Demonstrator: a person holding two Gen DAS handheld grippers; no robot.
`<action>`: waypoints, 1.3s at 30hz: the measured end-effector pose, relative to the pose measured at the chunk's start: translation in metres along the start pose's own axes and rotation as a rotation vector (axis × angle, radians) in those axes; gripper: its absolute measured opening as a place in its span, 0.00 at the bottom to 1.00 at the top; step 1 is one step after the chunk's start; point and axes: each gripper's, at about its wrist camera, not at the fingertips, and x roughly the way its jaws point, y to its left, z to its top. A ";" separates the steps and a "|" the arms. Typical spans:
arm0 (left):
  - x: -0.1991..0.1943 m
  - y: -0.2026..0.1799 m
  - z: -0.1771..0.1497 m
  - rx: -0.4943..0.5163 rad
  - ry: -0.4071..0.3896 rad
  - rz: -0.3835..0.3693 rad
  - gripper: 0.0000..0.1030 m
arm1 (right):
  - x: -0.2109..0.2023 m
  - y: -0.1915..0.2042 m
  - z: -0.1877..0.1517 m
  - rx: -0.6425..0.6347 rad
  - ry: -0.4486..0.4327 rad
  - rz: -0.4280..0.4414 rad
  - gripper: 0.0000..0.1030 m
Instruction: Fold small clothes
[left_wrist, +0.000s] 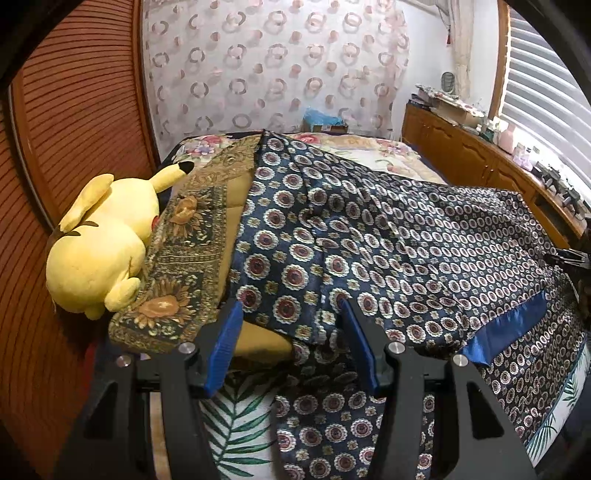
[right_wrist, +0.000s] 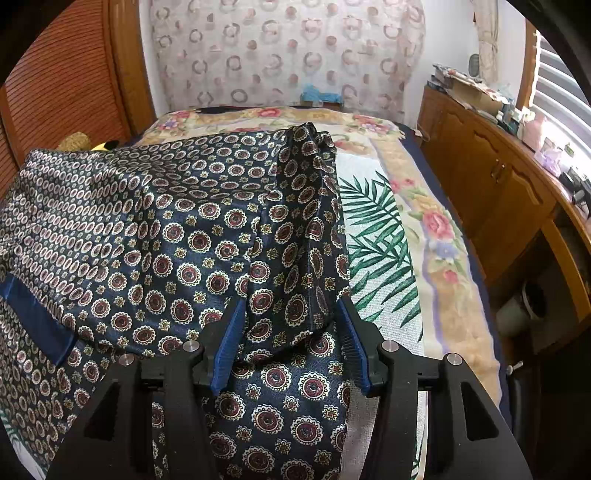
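A dark blue silky garment (left_wrist: 388, 236) with round medallion print and a plain blue band (left_wrist: 506, 328) lies spread and creased on the bed. It also fills the left of the right wrist view (right_wrist: 177, 240). My left gripper (left_wrist: 291, 314) is open, its blue pads either side of the garment's near left edge, above the cloth. My right gripper (right_wrist: 291, 310) is open, its pads astride a raised fold at the garment's right edge. Neither holds cloth.
A yellow plush toy (left_wrist: 99, 243) lies at the bed's left beside a sunflower-print cushion (left_wrist: 181, 266). The bed has a palm-leaf and floral cover (right_wrist: 388, 236). A wooden cabinet (right_wrist: 491, 177) with clutter runs along the right. A louvred wooden door (left_wrist: 66, 129) stands left.
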 end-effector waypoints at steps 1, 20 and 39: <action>0.001 -0.002 -0.001 0.005 0.000 -0.002 0.53 | 0.000 0.000 0.000 0.000 0.000 0.000 0.50; -0.001 0.026 0.012 -0.046 -0.042 0.026 0.33 | 0.000 0.000 0.000 -0.002 -0.001 -0.003 0.50; -0.046 -0.040 0.002 0.052 -0.125 -0.054 0.00 | -0.002 0.003 0.001 -0.012 -0.005 -0.023 0.46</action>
